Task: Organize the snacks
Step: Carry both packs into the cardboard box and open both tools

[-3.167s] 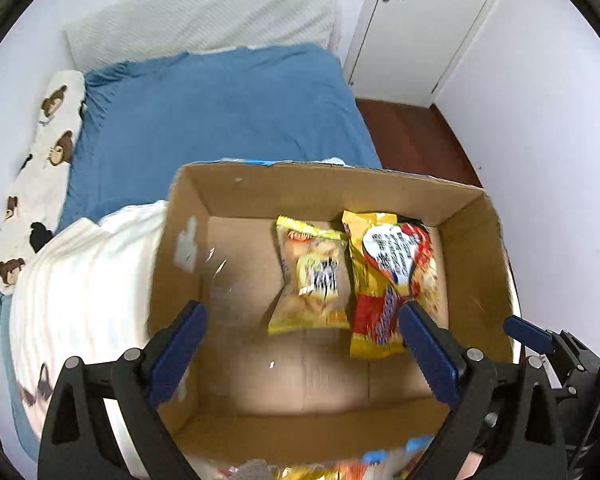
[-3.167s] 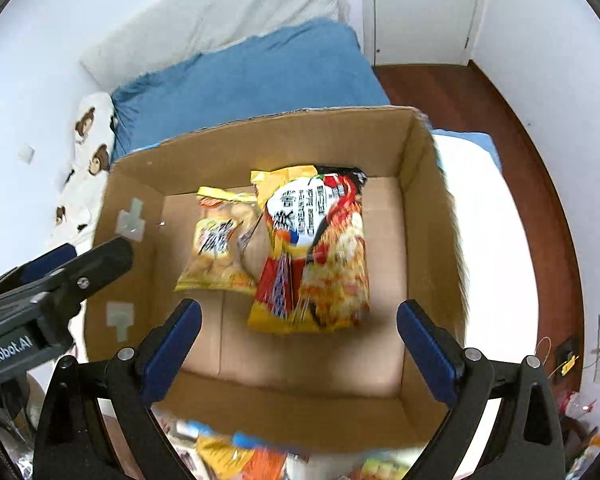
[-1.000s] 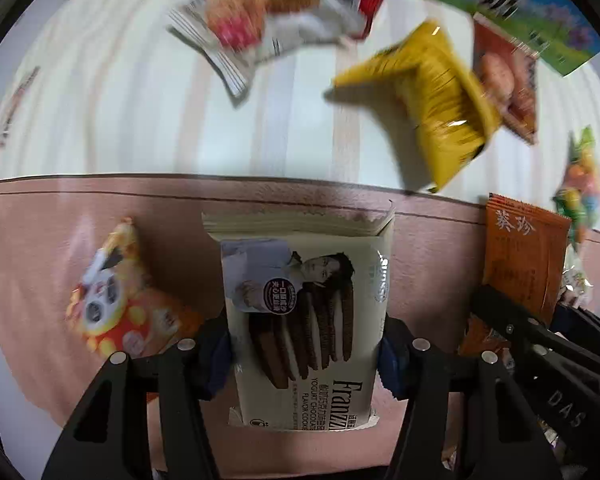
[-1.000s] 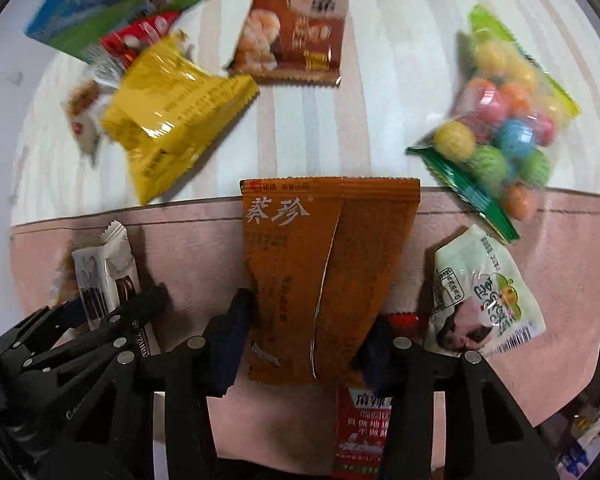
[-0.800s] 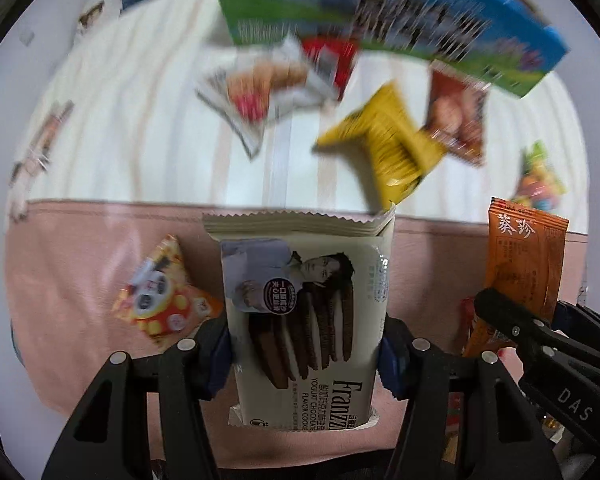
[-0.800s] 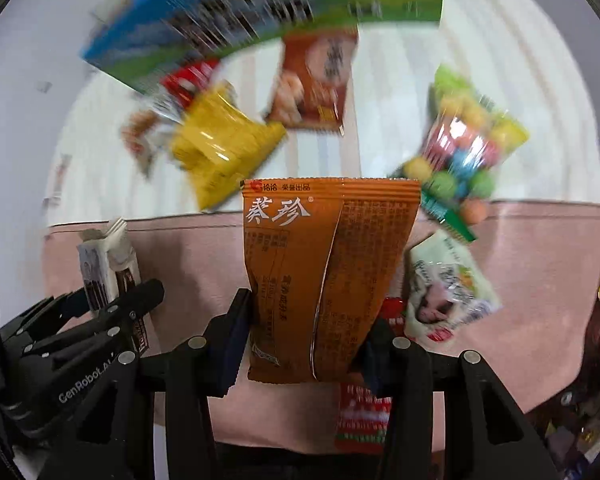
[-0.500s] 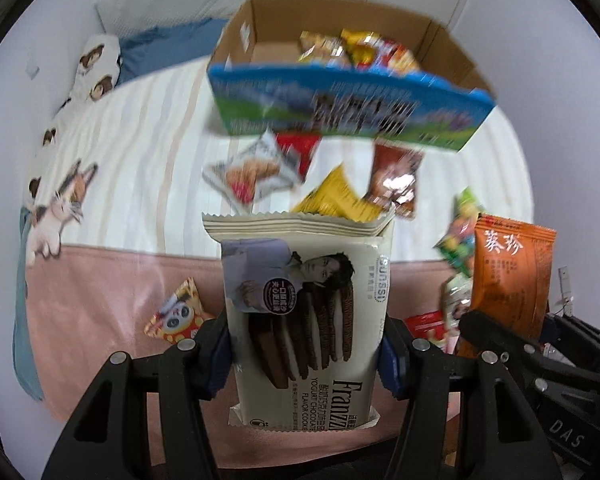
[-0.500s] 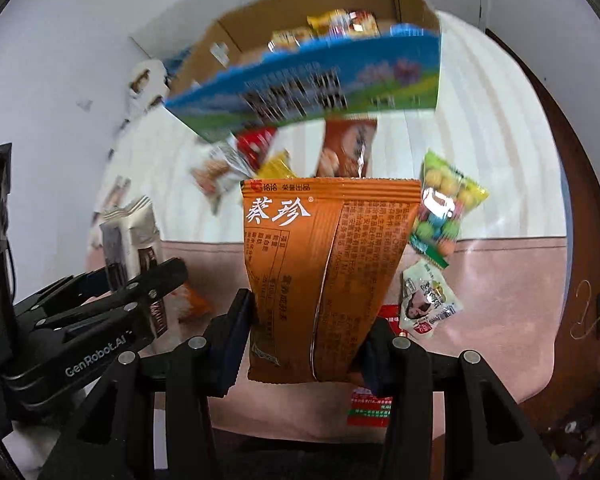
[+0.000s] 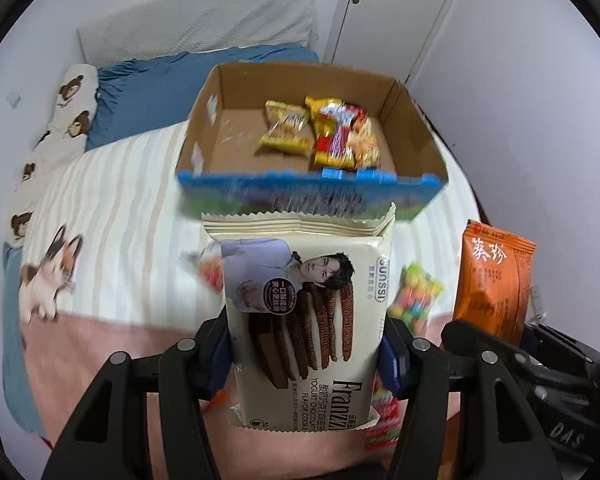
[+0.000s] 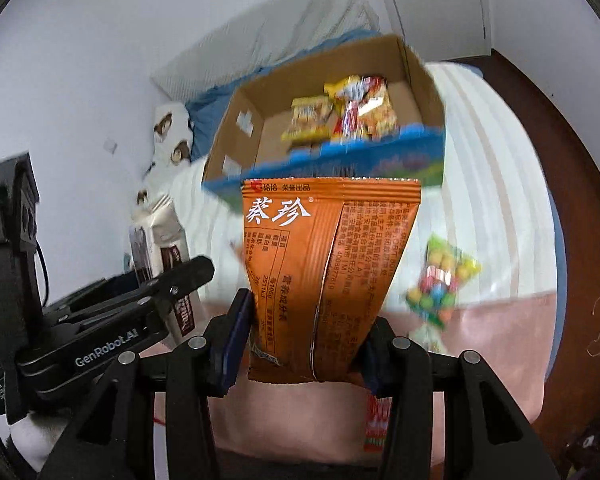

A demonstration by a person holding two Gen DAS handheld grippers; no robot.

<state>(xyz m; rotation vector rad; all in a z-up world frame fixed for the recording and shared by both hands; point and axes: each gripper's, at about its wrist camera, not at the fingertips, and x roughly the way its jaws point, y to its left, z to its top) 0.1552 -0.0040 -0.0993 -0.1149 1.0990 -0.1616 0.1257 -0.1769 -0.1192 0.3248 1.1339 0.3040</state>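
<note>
Cream cookie pack (image 9: pixel 304 320) pinched in left gripper (image 9: pixel 305 350) | orange packet (image 10: pixel 320 280) pinched in right gripper (image 10: pixel 304 350)

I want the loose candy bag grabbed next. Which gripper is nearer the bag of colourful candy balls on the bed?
Right. The right gripper, shut on the orange packet, hangs just beside the candy bag. The left gripper holds the cookie pack farther away.

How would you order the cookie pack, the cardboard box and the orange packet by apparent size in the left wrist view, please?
1. Cardboard box
2. Cookie pack, though its nearness inflates it
3. Orange packet, partly hidden
</note>
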